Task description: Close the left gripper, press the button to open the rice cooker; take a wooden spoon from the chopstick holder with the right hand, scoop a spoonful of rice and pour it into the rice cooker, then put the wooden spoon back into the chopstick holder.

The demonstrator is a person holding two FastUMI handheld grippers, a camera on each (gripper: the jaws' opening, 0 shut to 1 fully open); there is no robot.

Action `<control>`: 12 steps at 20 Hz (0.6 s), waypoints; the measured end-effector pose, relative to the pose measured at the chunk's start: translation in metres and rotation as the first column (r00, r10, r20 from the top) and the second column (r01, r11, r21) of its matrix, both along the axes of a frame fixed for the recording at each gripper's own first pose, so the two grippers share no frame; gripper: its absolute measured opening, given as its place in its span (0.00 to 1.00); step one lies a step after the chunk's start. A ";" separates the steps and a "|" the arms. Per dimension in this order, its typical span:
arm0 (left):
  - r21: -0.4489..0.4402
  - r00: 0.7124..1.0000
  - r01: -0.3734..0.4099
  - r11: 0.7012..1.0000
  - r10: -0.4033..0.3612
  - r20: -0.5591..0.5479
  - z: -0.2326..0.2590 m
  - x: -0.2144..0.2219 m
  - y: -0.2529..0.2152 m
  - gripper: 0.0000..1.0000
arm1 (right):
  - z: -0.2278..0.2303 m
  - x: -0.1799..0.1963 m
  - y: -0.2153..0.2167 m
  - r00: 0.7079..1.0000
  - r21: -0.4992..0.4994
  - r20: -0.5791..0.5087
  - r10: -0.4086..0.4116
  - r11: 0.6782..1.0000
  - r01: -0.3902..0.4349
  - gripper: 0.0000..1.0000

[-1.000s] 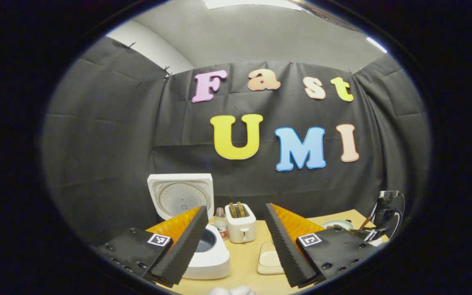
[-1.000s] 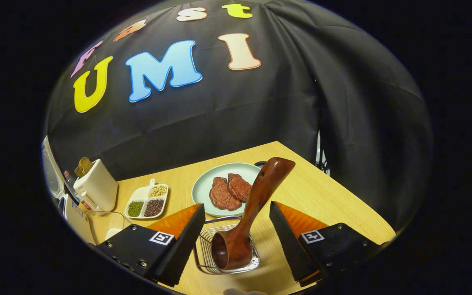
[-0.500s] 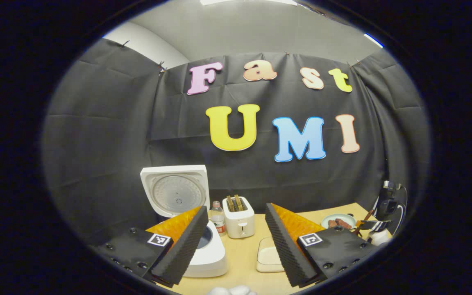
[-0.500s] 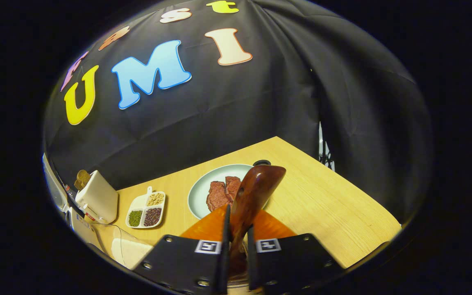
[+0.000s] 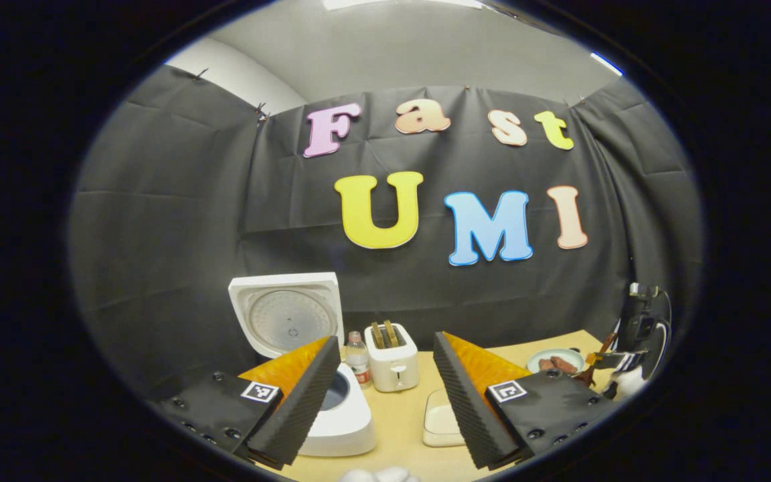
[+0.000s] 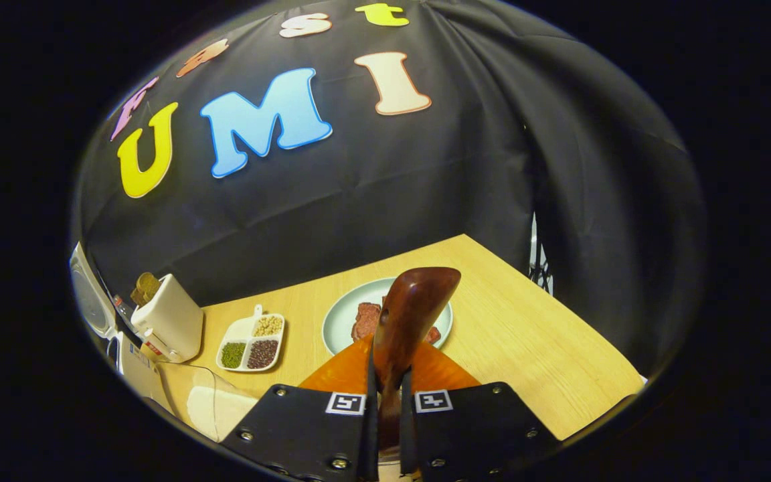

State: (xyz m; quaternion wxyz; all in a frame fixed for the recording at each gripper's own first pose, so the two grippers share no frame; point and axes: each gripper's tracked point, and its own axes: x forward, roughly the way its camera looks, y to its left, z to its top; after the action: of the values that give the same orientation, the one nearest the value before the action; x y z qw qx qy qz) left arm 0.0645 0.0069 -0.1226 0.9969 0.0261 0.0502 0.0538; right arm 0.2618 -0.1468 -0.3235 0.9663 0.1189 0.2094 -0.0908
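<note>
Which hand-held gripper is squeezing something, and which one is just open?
The right hand-held gripper is squeezing the wooden spoon by its handle. The left hand-held gripper is wide open, holding nothing.

A booth walled in black cloth (image 5: 171,221) stood under a pale grey ceiling (image 5: 412,53) with bright light strips. A light wooden table (image 6: 526,348) met the cloth wall.

My left gripper (image 5: 382,395) has two wedge-shaped fingers with ribbed inner faces, each on a flat black plate studded with round screws and carrying a small square black-and-white marker. My right gripper (image 6: 385,428) has the same screwed black plates and square markers.
</note>
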 end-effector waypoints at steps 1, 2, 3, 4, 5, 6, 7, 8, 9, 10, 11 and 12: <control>-0.003 1.000 0.001 1.000 -0.001 0.003 0.002 -0.002 0.001 0.96 | 0.014 0.000 0.000 1.000 -0.010 0.017 0.004 1.000 -0.004 0.12; -0.001 1.000 -0.002 1.000 0.002 0.005 0.001 -0.003 0.005 0.96 | 0.032 0.000 0.003 0.999 -0.021 0.037 0.014 1.000 -0.013 0.13; 0.002 1.000 -0.005 1.000 0.005 0.007 0.002 -0.005 0.009 0.99 | 0.047 -0.001 0.006 0.998 -0.036 0.063 0.020 0.999 -0.018 0.12; 0.004 1.000 -0.008 1.000 0.008 0.013 0.004 -0.008 0.013 0.97 | 0.068 -0.002 0.012 0.995 -0.044 0.090 0.033 0.999 -0.029 0.12; 0.008 1.000 -0.012 1.000 0.012 0.017 0.005 -0.011 0.018 0.96 | 0.088 -0.002 0.017 0.993 -0.059 0.111 0.038 0.998 -0.032 0.12; 0.011 1.000 -0.015 1.000 0.015 0.021 0.005 -0.014 0.023 0.97 | 0.108 -0.002 0.025 0.990 -0.064 0.135 0.050 0.997 -0.042 0.12; 0.010 1.000 -0.011 1.000 0.011 0.024 0.007 -0.017 0.026 0.95 | 0.125 -0.002 0.035 0.986 -0.064 0.154 0.061 0.997 -0.052 0.12; 0.011 0.999 -0.016 1.000 0.016 0.028 0.007 -0.021 0.033 0.95 | 0.139 -0.004 0.046 0.982 -0.068 0.170 0.079 0.995 -0.068 0.12; 0.017 0.999 -0.021 1.000 0.020 0.032 0.009 -0.024 0.039 0.97 | 0.153 -0.004 0.059 0.978 -0.067 0.184 0.094 0.994 -0.083 0.12; 0.024 0.999 -0.029 0.999 0.029 0.037 0.011 -0.028 0.047 0.95 | 0.166 -0.006 0.072 0.974 -0.064 0.198 0.108 0.993 -0.097 0.12; 0.031 0.998 -0.037 0.999 0.036 0.042 0.013 -0.031 0.053 0.96 | 0.177 -0.007 0.084 0.969 -0.073 0.214 0.124 0.991 -0.111 0.12; 0.033 0.998 -0.045 0.998 0.043 0.046 0.014 -0.034 0.059 0.96 | 0.186 -0.007 0.099 0.964 -0.083 0.222 0.143 0.988 -0.128 0.12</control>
State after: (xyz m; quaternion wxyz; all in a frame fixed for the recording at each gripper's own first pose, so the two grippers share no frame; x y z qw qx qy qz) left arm 0.0308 0.0657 -0.1083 0.9958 0.0408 0.0275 0.0770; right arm 0.2543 -0.0477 -0.1377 0.9913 0.0811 0.1018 -0.0173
